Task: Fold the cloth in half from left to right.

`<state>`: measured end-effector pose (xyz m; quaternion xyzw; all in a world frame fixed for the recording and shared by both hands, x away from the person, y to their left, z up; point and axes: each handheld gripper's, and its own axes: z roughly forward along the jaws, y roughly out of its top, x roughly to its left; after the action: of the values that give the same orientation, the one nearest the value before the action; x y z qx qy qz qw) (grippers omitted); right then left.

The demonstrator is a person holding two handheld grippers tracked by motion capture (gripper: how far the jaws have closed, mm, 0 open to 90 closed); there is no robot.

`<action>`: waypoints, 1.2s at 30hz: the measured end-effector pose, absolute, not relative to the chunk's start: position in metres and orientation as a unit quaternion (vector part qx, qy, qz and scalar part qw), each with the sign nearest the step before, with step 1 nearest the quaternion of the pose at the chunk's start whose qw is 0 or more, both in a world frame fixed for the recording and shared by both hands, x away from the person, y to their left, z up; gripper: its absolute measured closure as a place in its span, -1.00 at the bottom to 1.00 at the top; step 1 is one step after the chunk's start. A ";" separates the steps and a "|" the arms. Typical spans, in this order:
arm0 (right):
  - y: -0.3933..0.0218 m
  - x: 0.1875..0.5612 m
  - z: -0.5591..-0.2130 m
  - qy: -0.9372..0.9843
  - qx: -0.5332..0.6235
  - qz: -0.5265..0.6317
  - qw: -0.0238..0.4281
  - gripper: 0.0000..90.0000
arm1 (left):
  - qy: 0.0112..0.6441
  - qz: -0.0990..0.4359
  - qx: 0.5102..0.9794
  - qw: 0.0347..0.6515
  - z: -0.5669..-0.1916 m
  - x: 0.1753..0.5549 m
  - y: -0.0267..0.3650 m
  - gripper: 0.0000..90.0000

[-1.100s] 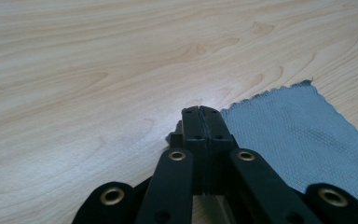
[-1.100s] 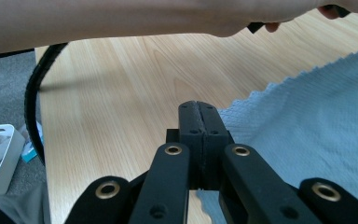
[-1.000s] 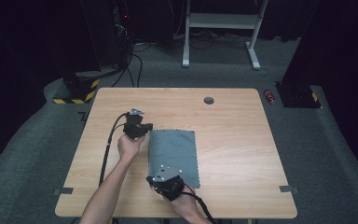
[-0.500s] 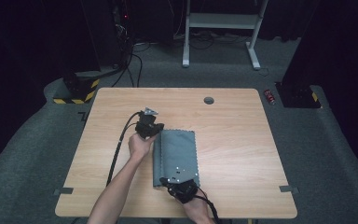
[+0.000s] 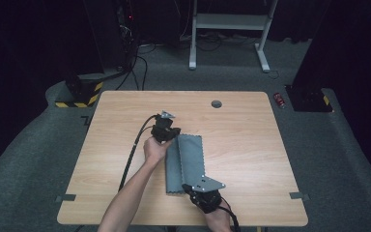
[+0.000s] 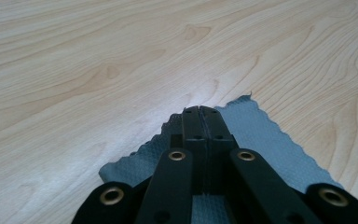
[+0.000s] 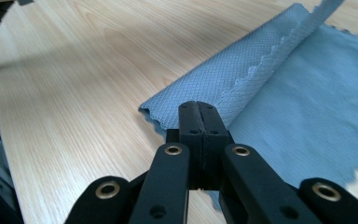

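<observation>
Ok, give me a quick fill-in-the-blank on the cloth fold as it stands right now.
1. The cloth is coloured ____.
2. Both the left gripper and the right gripper have their jaws ____.
3. The cloth lies on a ____ table.
4. The cloth's edge is cut ____, not straight.

Missing words: grey-blue; shut; wooden; wavy

Prob. lab: cabled equipment rack (image 5: 121, 29)
</observation>
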<state>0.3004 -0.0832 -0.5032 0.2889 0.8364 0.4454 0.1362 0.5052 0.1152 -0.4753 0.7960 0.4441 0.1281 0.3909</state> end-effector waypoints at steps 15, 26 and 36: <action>-0.115 0.294 -0.511 0.827 0.322 0.437 0.146 1.00 | 0.422 0.115 0.810 0.390 -0.483 0.510 0.076 1.00; -0.127 0.291 -0.518 0.826 0.341 0.426 0.143 1.00 | 0.401 0.113 0.828 0.374 -0.488 0.511 0.052 1.00; -0.132 0.292 -0.521 0.828 0.348 0.417 0.141 1.00 | 0.403 0.107 0.831 0.367 -0.495 0.513 0.047 0.99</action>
<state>0.2922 -0.1317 -0.5207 0.3483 0.8277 0.4166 0.1414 0.5130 0.0467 -0.4948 0.8315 0.4034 0.1071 0.3667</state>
